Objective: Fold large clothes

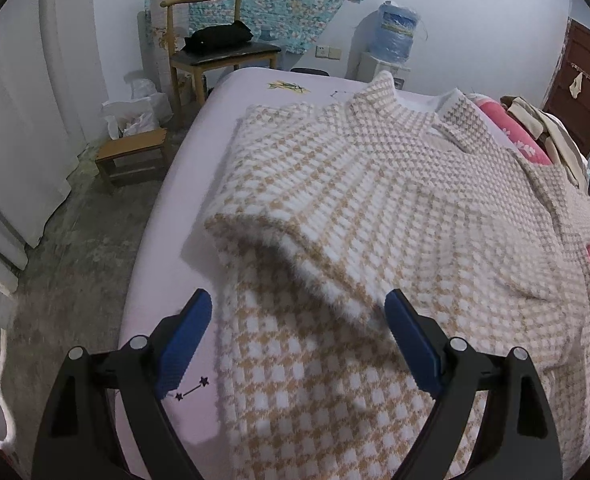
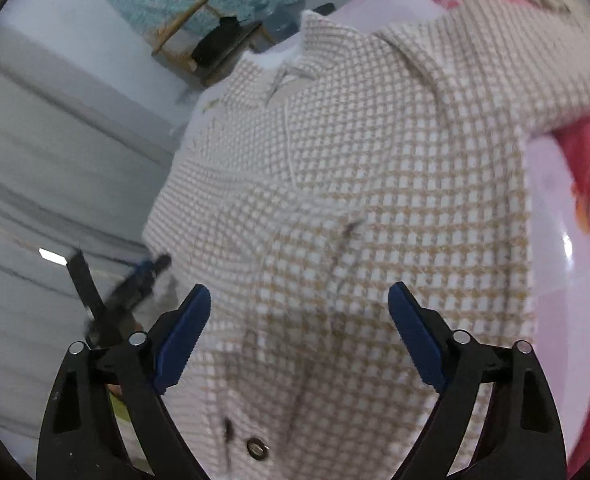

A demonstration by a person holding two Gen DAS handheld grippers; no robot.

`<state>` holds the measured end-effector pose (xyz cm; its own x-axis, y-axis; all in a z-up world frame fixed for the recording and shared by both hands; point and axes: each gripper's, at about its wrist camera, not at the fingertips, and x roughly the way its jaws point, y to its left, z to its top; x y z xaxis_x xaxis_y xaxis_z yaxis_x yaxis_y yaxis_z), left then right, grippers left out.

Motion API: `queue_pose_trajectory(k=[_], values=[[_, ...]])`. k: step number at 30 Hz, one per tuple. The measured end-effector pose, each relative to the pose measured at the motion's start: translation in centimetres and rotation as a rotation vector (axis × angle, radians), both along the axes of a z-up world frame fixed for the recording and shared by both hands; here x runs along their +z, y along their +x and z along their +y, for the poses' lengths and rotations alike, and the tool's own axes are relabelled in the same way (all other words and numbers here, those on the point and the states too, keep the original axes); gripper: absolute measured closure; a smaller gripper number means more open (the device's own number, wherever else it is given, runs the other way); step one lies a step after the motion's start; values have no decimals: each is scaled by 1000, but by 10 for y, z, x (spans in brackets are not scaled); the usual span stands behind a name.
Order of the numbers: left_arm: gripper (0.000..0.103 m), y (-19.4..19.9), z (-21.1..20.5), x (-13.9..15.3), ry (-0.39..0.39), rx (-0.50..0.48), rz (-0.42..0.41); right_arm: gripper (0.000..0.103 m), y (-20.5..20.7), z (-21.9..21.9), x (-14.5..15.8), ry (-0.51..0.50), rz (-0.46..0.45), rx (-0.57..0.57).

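A fuzzy tan-and-white houndstooth coat [image 1: 375, 200] lies spread on a lilac bed sheet [image 1: 199, 168]. One sleeve [image 1: 279, 184] is folded across its body. My left gripper [image 1: 298, 300] hangs open above the coat's near left part, with cloth below the blue pads and nothing pinched. In the right wrist view the coat [image 2: 395, 160] fills the middle, blurred, with a metal snap [image 2: 257, 448] near the bottom. My right gripper [image 2: 299, 294] is open over the coat's front, its pads clear of the cloth. The black frame of the left tool [image 2: 95, 292] shows blurred at the left.
A wooden chair [image 1: 219, 46] with a black bag stands beyond the bed, and a small stool [image 1: 131, 156] sits on the concrete floor to the left. A water dispenser [image 1: 395, 32] and a brown door [image 1: 583, 84] are at the back. A pink floral quilt [image 1: 511, 128] lies along the right.
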<state>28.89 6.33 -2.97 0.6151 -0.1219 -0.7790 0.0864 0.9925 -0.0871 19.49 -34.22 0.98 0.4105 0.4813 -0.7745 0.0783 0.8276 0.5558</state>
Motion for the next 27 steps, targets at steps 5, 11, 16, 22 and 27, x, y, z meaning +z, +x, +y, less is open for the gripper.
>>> queue_pose_trajectory(k=[5, 11, 16, 22, 27], values=[[17, -16, 3, 6, 7, -24, -33, 36, 9, -1, -36, 90, 122, -37], [17, -26, 6, 0, 41, -62, -32, 59, 8, 8, -57, 144, 159, -19], [17, -25, 11, -13, 61, -36, 3, 95, 8, 33, -55, 83, 134, -6], [17, -20, 15, -20, 43, -19, 27, 97, 31, 73, -4, -101, -54, 27], [17, -20, 13, -22, 42, -15, 26, 97, 77, 82, 45, -276, -244, -2]])
